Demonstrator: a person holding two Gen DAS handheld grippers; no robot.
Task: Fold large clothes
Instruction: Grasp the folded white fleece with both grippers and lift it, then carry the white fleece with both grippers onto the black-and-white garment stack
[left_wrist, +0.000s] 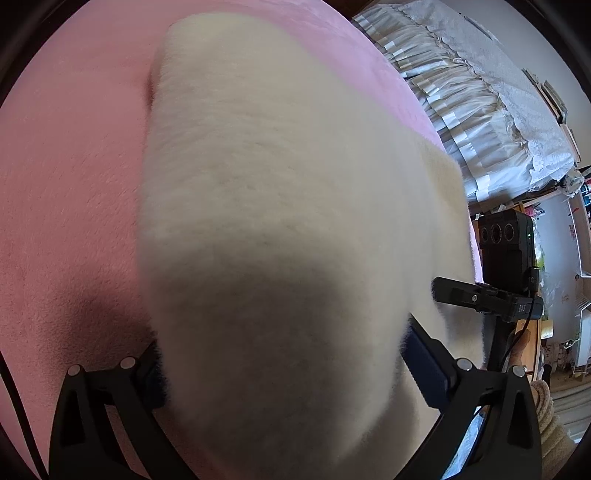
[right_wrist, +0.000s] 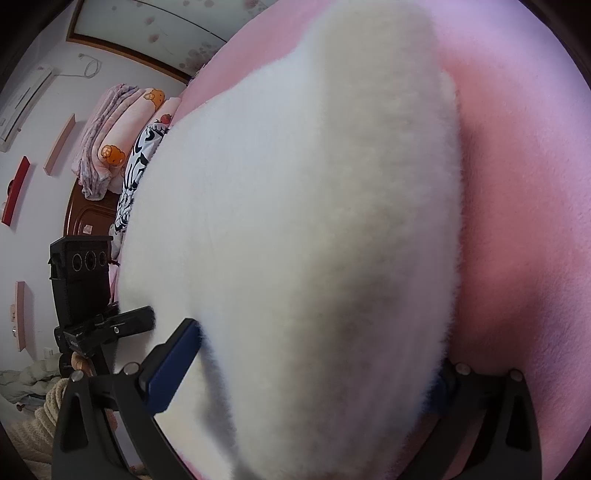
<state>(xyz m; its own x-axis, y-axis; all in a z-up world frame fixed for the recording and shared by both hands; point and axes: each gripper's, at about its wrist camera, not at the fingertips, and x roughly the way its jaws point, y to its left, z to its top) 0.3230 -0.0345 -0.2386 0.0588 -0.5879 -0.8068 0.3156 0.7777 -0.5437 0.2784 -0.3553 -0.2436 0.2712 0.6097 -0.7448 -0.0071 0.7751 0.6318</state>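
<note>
A thick, fluffy cream-white garment (left_wrist: 266, 177) lies folded into a long bundle on a pink fleece blanket (left_wrist: 66, 184). My left gripper (left_wrist: 282, 343) stands open astride the bundle's near end, one blue-padded finger (left_wrist: 424, 369) on each side of it. The right wrist view shows the same garment (right_wrist: 295, 203) filling the gap of my right gripper (right_wrist: 317, 347), which is also open. Its left finger (right_wrist: 173, 365) sits beside the fluff and its right finger is mostly hidden behind it. The garment hides whether any pad touches the fabric.
The right gripper's camera block (left_wrist: 506, 243) hangs just past the garment's right edge, the left one's (right_wrist: 81, 273) past its left edge. A white ruffled bedcover (left_wrist: 480, 92) lies beyond the pink blanket. Folded quilts (right_wrist: 110, 129) are stacked at a wooden headboard (right_wrist: 83, 225).
</note>
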